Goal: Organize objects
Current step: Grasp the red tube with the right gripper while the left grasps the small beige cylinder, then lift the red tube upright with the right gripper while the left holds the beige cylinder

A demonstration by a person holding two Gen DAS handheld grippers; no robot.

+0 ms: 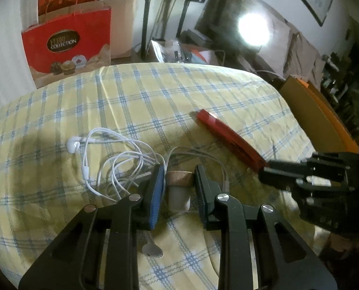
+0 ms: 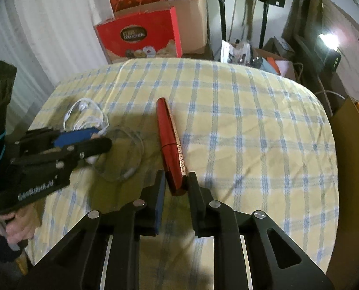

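On a plaid-covered worktop point(image 1: 203, 89), the left hand-held gripper point(image 1: 179, 181) clamps a small cork-topped jar point(image 1: 179, 193) at 6 o'clock, white earphones point(image 1: 111, 159) at 9. The right hand-held gripper point(image 2: 177, 181) pinches the near end of a red tube point(image 2: 171, 145) at centre.

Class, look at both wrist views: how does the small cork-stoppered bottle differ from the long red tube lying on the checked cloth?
The small pale bottle with a cork stopper is short and stubby; the long glossy red tube is slim and far longer. The bottle is pale and unlettered as seen; the tube carries gold lettering along one side. The left gripper brackets the bottle; the right gripper closes on the tube's near end. Both rest on the yellow-and-blue checked cloth.
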